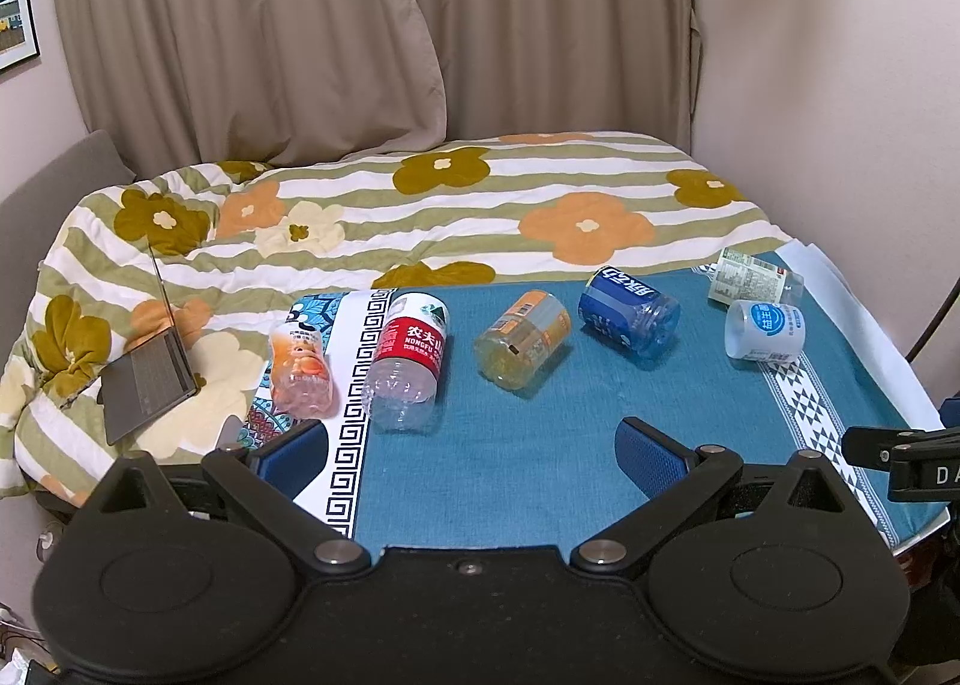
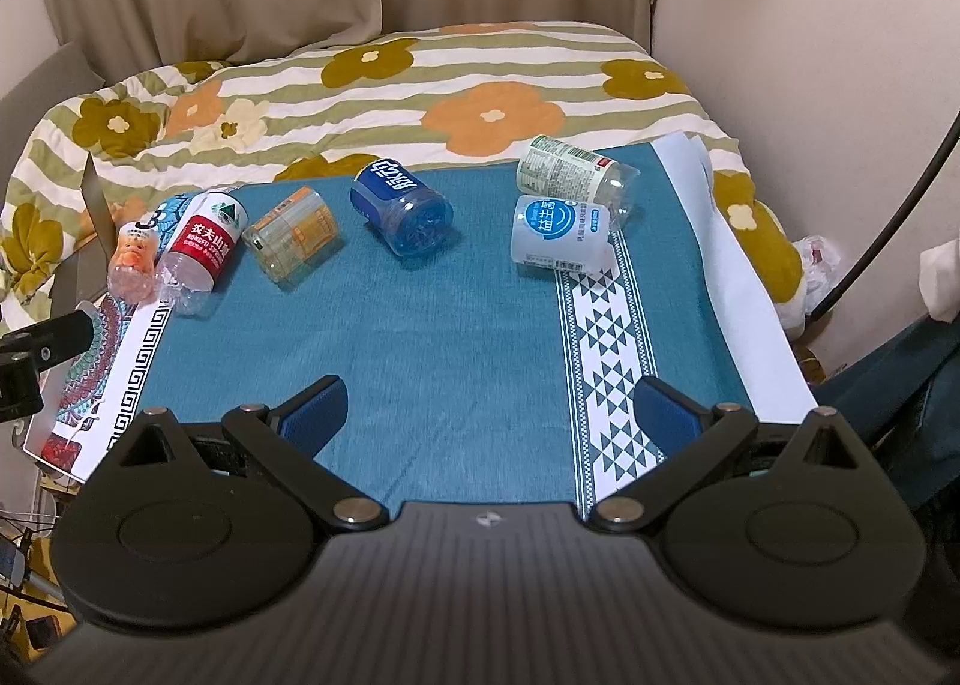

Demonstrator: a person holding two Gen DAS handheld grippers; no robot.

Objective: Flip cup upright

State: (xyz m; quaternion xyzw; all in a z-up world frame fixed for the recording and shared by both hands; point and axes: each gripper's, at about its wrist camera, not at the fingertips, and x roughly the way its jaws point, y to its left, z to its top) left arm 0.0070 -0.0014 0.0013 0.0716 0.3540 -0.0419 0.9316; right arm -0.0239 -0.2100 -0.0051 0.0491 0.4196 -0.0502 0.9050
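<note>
The left tool (image 1: 474, 451) hangs above the near part of the table (image 1: 492, 475), its two blue fingers (image 1: 651, 460) spread wide with nothing between them. The right tool (image 2: 489, 412) is the same: wide apart, holding nothing, low over the teal cloth (image 2: 420, 337) that covers the table.

Ahead of both tools there is a row of cut bottle cups, and all of them lie on their side. Straight ahead of the left tool lies the yellow cup (image 1: 523, 346), with its open end turned toward the tool. To the left of it is the red-label cup (image 1: 408, 361), and just beside that, further left, the small orange cup (image 1: 300, 370) with a figure printed on it; these two look to be touching. Ahead and to the right of the left tool lies the blue cup (image 1: 627, 310).

Seen from the right tool, the blue cup (image 2: 402, 214) is ahead and a little to the left. The white cup with a blue round label (image 2: 561, 233) is ahead and slightly to the right, at the top of a white patterned strip (image 2: 606, 337). Just behind it lies a green-label cup (image 2: 570, 168), close against it.

Beyond the table there is a bed with a flowered quilt (image 1: 420, 205), and a laptop (image 1: 147, 379) stands open on it, far left of the left tool.
</note>
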